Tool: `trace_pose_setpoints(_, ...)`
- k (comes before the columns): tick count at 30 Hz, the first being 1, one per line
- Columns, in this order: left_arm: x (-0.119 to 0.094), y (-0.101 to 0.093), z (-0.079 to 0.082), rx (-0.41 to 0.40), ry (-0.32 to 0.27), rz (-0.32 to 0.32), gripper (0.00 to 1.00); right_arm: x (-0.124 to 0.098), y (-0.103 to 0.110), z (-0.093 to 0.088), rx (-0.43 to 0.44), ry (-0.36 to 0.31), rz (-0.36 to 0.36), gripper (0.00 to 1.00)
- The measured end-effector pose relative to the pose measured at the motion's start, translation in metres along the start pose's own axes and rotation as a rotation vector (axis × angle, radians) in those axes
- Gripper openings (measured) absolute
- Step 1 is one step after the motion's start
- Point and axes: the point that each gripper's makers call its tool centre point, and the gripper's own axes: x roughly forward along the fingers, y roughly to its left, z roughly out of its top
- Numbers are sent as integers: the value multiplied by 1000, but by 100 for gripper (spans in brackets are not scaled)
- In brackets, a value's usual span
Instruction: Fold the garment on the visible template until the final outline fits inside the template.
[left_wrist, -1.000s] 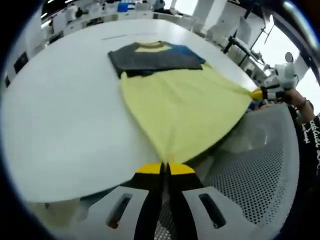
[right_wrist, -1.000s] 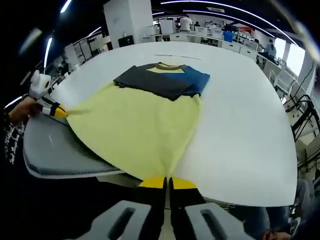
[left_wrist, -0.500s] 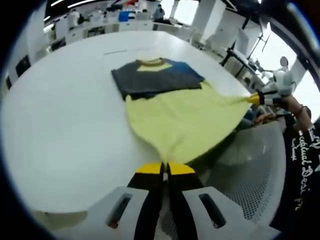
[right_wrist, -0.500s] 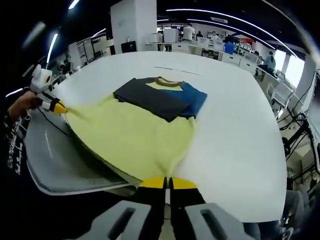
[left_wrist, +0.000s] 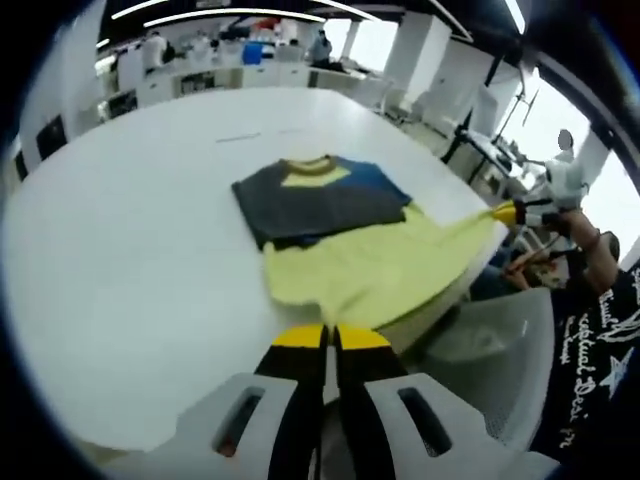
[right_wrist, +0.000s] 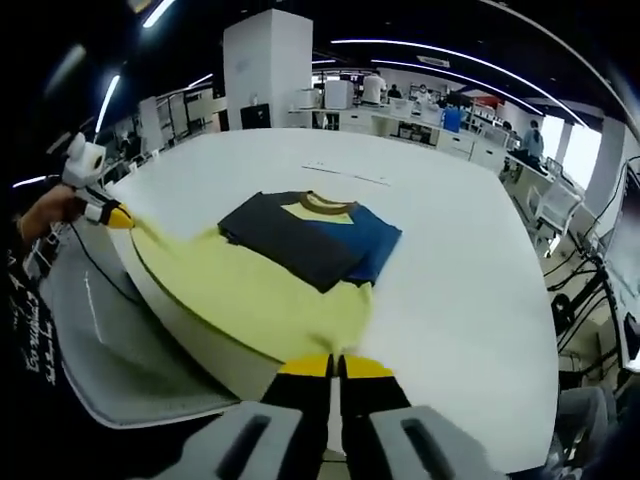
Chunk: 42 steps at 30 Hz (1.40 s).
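- Left gripper (left_wrist: 331, 333): jaws together at the bottom of its own view, clamped on one corner of the yellow hem (left_wrist: 350, 300) of the shirt (left_wrist: 345, 240).
- Right gripper (right_wrist: 335, 362): jaws likewise pressed together, pinching the other hem corner. In the left gripper view it shows off to the right (left_wrist: 510, 211), held in a hand (left_wrist: 585, 235), with the cloth drawn up to its tip.
- The left gripper shows at the left of the right gripper view (right_wrist: 110, 215), gripped by the person's hand (right_wrist: 45, 215), and the yellow cloth runs to it.
- Shirt: lies on the white table (left_wrist: 130, 220), collar end far from the person. The dark and blue upper part (right_wrist: 310, 235) is flat, sleeves apparently already tucked in. The yellow lower part is lifted off the near edge and slung between the two grippers.
- Template: I cannot make out any outline under the shirt at this blur; a faint line (right_wrist: 345, 174) sits beyond the collar.
- Step, as I judge it: the bottom-up fold, hem raised and ready to carry toward the collar.
- Next move calls for both grippers travelling forward together at even height, cloth taut, then laying the hem square on the dark part before letting go.
- Pose: hands well apart, both held out past the near table edge over a grey mesh chair (right_wrist: 90, 330).
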Motion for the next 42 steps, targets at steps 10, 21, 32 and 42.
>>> trace_pose_setpoints(10,7,11,29,39,-17,11,0,9,-11,27,11,-34,1,0)
trace_pose_setpoints(21,16,25,62,70,-41,24,0,21,-21,60,7,-80,27,0)
trace_pose_setpoints(32,33,44,87,97,-39,32,0,45,-32,92,-33,-69,27,0)
trace_pose_setpoints(42,46,61,120,97,-85,52,0,61,-50,124,-57,-92,-13,0)
